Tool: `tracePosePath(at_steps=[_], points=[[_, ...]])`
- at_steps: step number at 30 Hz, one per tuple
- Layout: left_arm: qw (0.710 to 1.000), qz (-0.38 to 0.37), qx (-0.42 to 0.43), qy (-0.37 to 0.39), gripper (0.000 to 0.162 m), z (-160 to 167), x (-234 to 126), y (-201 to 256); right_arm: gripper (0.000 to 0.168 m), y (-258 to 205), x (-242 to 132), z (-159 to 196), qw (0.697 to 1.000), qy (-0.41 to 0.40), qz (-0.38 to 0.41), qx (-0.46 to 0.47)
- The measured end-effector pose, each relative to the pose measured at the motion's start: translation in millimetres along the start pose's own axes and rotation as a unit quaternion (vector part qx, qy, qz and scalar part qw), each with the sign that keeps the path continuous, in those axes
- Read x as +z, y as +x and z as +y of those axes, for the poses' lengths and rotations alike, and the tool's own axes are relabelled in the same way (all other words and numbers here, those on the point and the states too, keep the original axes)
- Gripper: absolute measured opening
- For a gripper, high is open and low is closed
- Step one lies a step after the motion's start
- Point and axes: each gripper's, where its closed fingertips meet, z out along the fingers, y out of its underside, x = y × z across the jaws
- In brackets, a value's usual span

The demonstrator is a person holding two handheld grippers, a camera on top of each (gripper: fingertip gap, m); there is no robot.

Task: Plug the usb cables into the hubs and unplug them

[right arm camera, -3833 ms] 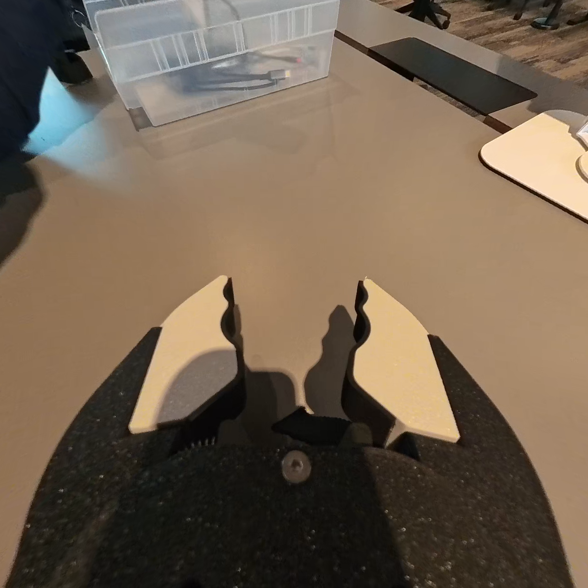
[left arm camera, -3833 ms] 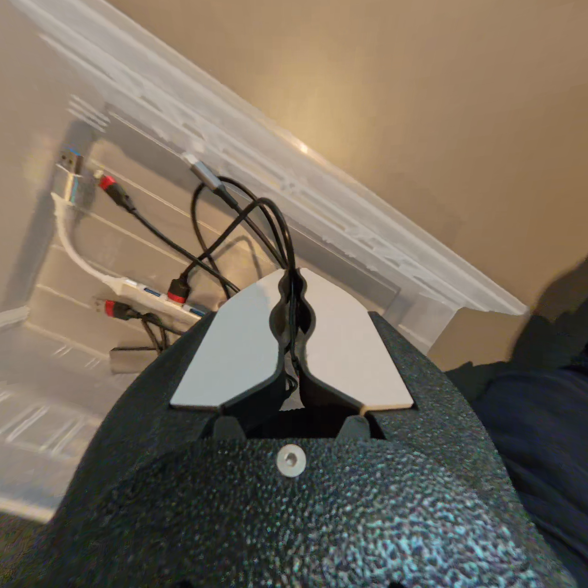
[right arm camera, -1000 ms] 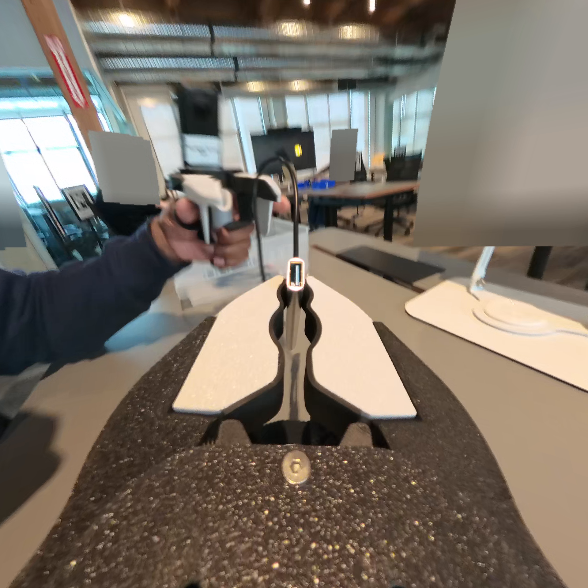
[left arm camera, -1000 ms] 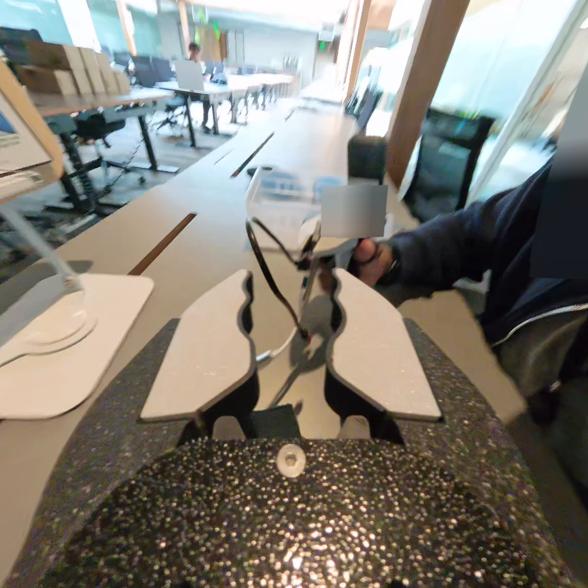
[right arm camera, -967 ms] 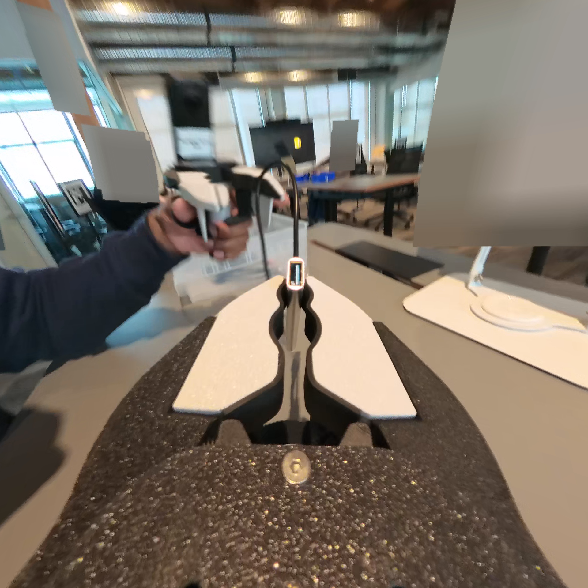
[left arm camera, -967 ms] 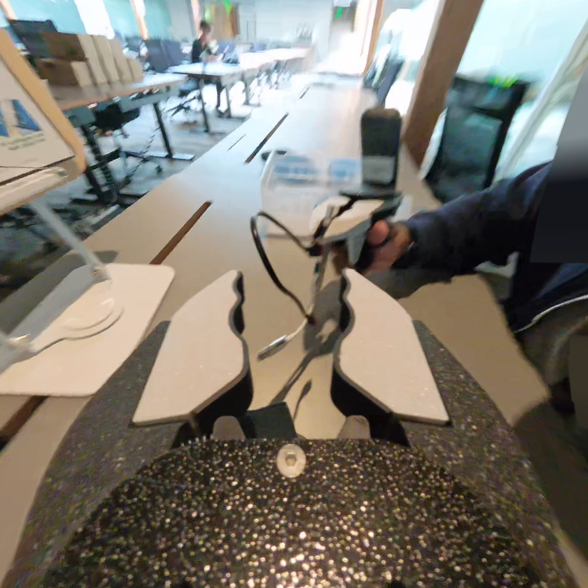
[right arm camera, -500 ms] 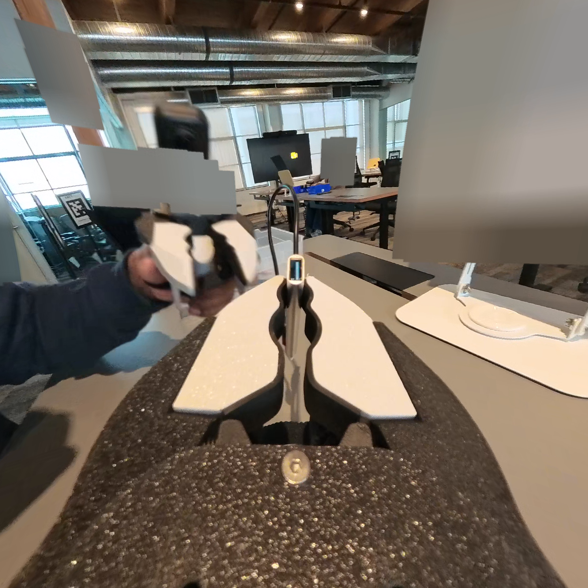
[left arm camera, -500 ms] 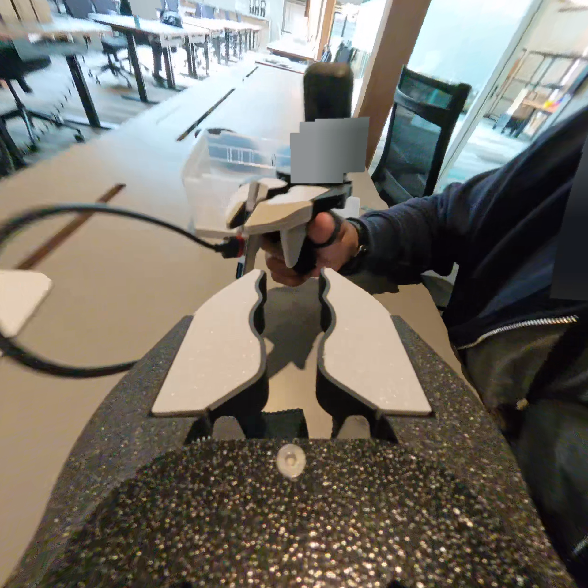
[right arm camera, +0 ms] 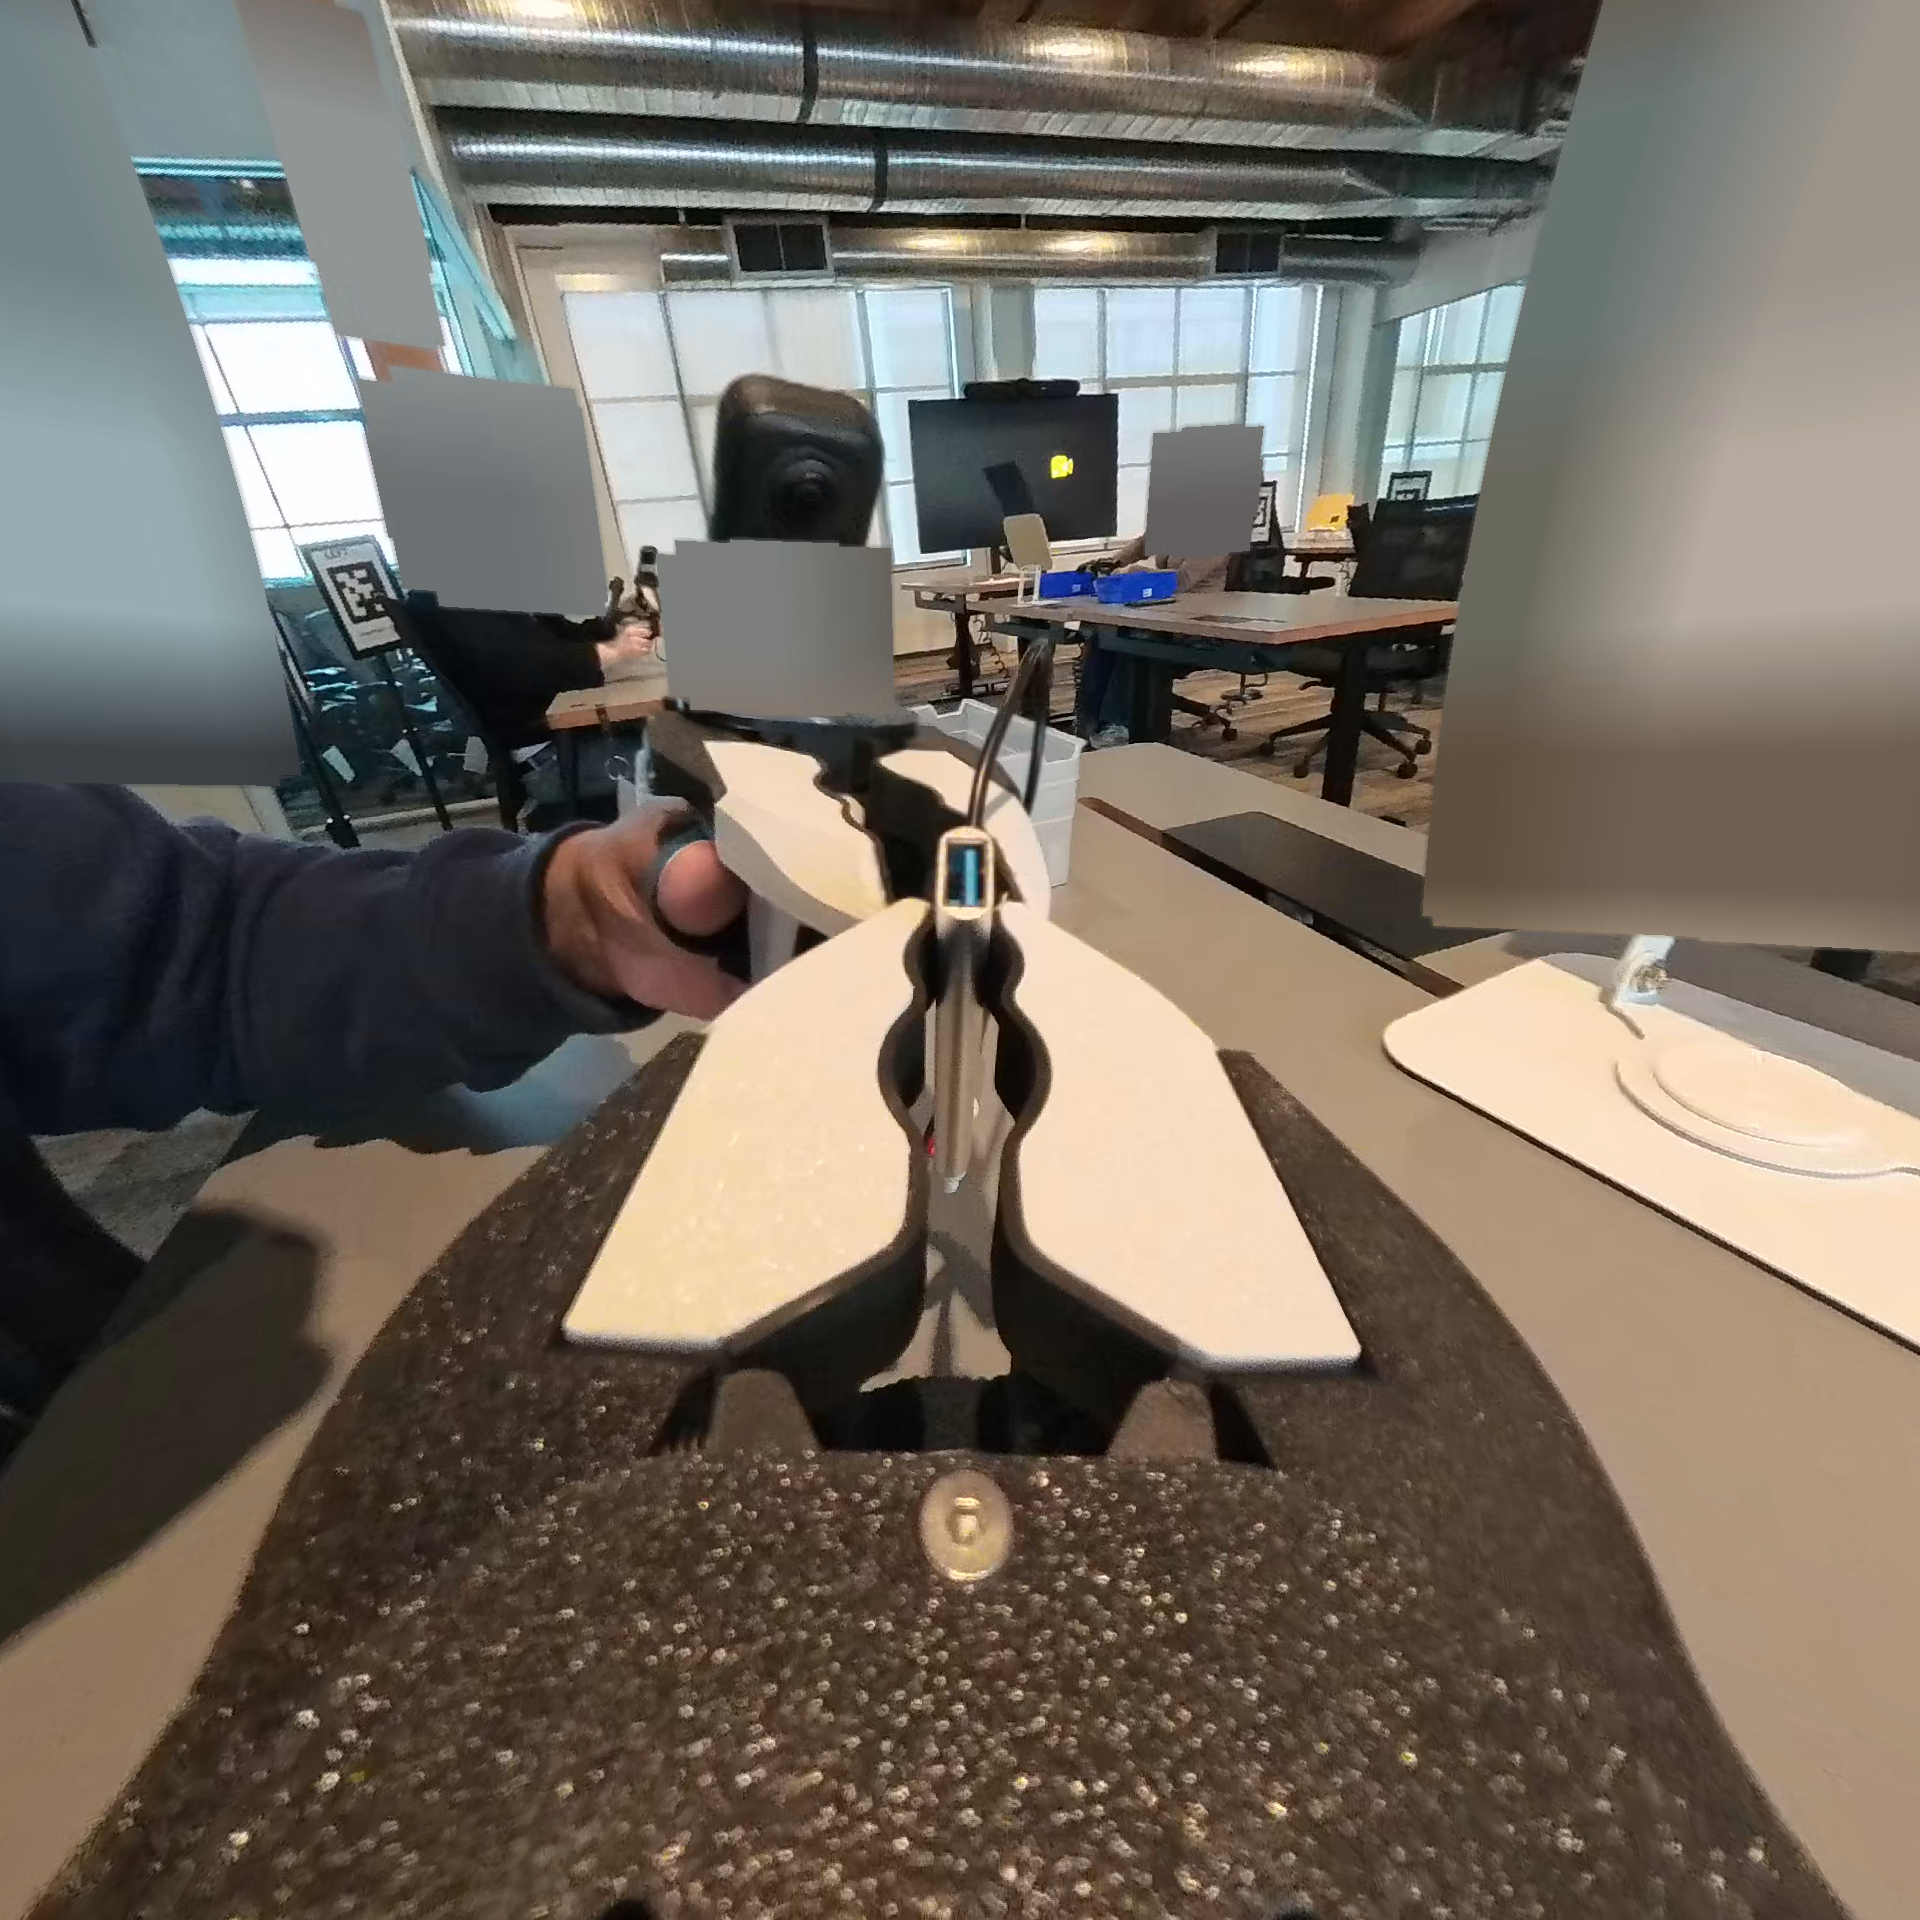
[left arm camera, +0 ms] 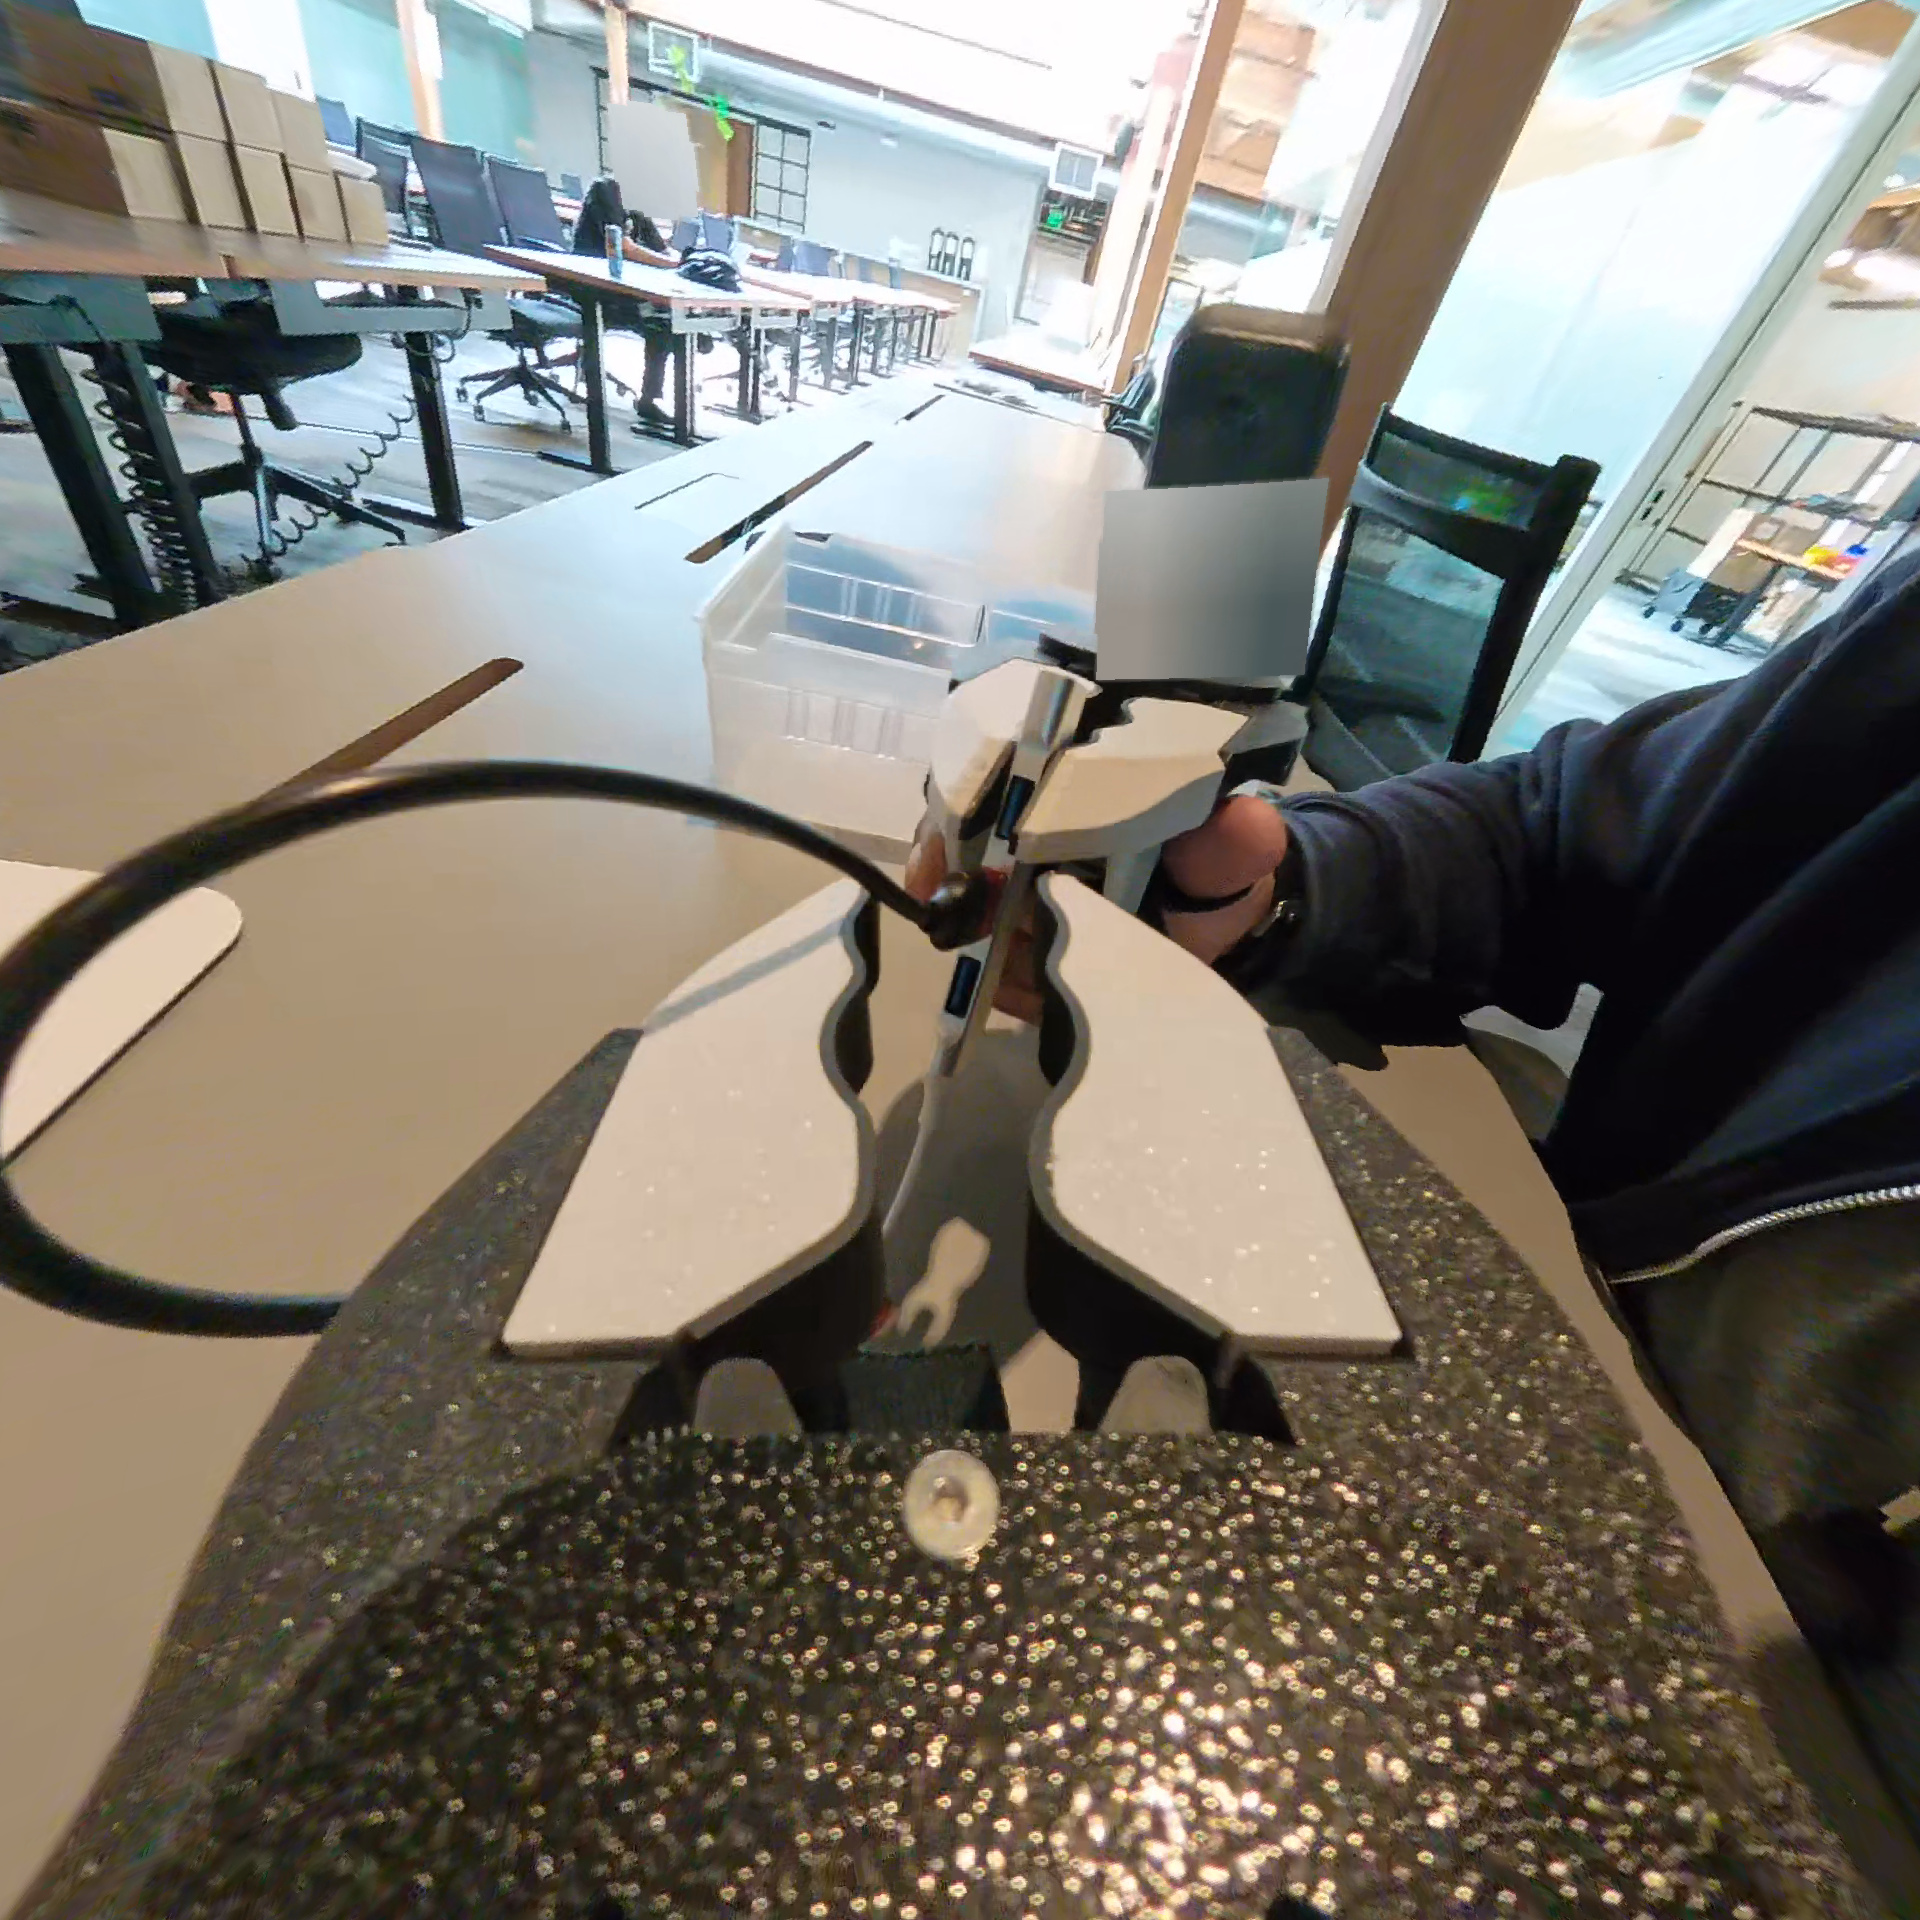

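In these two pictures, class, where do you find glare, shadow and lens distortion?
Left wrist view: window glare at upper right; the black cable bows in a wide curve; shadow lies between the open left gripper. Right wrist view: the hub is sharp; the table edge curves.

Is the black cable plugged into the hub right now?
Plugged in: the black cable's connector sits in the side of the hub held by the right gripper.

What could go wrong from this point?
1. The open left claw straddles the slim silver USB hub beside the plug of the black cable; closing might pinch the hub, not the plug.
2. The right claw grips the hub near its top, so a pull could swivel it.
3. The cable's wide loop could snag.
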Motion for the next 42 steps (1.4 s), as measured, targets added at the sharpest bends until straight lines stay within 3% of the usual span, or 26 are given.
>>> tracePosePath(at_steps=[6,10,13,17,19,22,42], points=[[0.999,0.043,0.007,0.012,0.009,4.7,0.1,8.1,0.007,-7.2,2.1,1.9,1.000,0.001,-0.023,0.009],[0.998,0.048,0.012,0.037,0.008,3.6,-0.4,8.9,0.009,-5.3,2.1,0.4,1.000,0.013,-0.017,0.021],[0.996,0.024,0.002,0.086,0.007,-6.1,-5.3,2.2,0.020,-2.0,0.1,-0.7,0.999,0.028,-0.012,0.032],[0.993,0.020,-0.015,0.112,0.007,-11.7,-9.8,-0.9,0.027,-3.8,5.6,11.6,0.999,0.000,-0.022,0.048],[0.994,0.021,-0.013,0.105,0.007,-8.8,-7.1,0.6,0.027,-6.8,8.6,16.5,0.999,-0.011,-0.024,0.047],[0.994,0.034,-0.016,0.105,0.007,-7.5,-5.3,5.1,0.011,-5.0,9.1,20.4,0.999,-0.021,-0.015,0.046],[0.991,0.057,-0.017,0.120,0.007,-5.9,-9.9,6.6,0.009,-7.4,9.1,20.1,0.998,-0.057,-0.018,0.014]])
